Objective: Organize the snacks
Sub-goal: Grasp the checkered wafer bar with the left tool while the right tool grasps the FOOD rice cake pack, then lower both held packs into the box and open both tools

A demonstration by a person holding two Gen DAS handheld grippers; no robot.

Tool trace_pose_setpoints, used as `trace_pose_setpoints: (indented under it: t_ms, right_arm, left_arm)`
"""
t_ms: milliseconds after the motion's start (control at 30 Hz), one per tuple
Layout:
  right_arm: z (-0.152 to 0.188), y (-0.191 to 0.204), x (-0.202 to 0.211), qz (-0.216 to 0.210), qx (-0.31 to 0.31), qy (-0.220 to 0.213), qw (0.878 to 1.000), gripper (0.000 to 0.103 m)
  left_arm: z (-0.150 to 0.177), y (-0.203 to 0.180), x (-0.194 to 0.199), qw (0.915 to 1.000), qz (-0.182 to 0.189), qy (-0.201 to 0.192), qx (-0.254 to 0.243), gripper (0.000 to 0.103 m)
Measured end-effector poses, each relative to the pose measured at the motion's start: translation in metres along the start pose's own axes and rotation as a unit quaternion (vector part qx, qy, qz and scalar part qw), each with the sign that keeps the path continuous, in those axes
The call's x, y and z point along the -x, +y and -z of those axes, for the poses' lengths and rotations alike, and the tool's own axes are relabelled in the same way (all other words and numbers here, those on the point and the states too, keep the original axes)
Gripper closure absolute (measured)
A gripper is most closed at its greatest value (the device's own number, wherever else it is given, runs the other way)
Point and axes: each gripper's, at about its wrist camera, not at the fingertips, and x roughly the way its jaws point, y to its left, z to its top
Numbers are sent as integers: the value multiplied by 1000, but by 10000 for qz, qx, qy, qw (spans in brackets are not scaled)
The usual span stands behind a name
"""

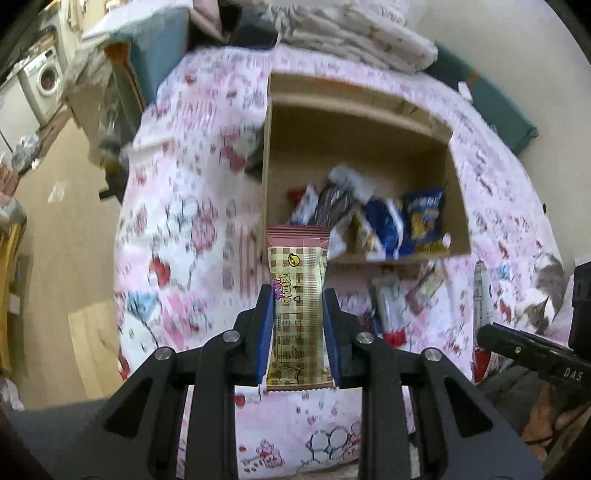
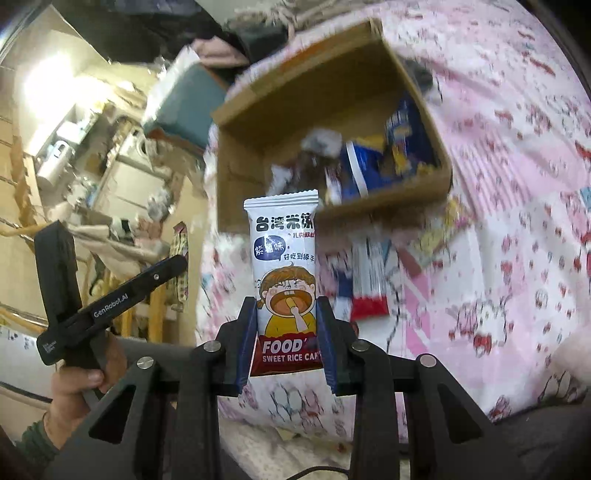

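My left gripper (image 1: 298,295) is shut on a pink and cream checked snack bar (image 1: 297,291), held above the bed in front of the cardboard box (image 1: 362,122). My right gripper (image 2: 286,306) is shut on a white sweet rice cake packet (image 2: 284,266) with a cartoon face, also held in front of the box (image 2: 295,122). The box holds several snack packets (image 1: 384,218), blue, dark and white. More packets (image 1: 391,310) lie loose on the pink bedsheet just in front of the box; they also show in the right wrist view (image 2: 369,280).
The box sits on a bed with a pink cartoon-print sheet (image 1: 192,206). Folded bedding (image 1: 354,33) lies behind the box. The floor and a washing machine (image 1: 46,79) are to the left. The other hand-held gripper (image 2: 92,306) shows at the left in the right wrist view.
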Motion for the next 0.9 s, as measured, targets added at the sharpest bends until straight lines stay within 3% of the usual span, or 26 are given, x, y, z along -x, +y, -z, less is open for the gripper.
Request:
trace_pose_setpoints:
  t_ms: [333,433,733,900]
  right_arm:
    - [-64,11,7,29,109,-580,9983,70]
    - [-79,7,-2,229,125,-825,9962,70]
    - [-107,-27,-39,396,-178,-850,9954,70]
    - [-117,-39,-53,544,-224,-823,9949,70]
  left_arm:
    - [-55,-12,5,9991,-1,-412,-123,81]
    - [-66,-18,-9,9975,-252,-572,-328,81]
    - [-79,-25,-59,9990,-97,-368,-244,81]
    - [-79,-29,-78,9983,-35,-475,-340,81]
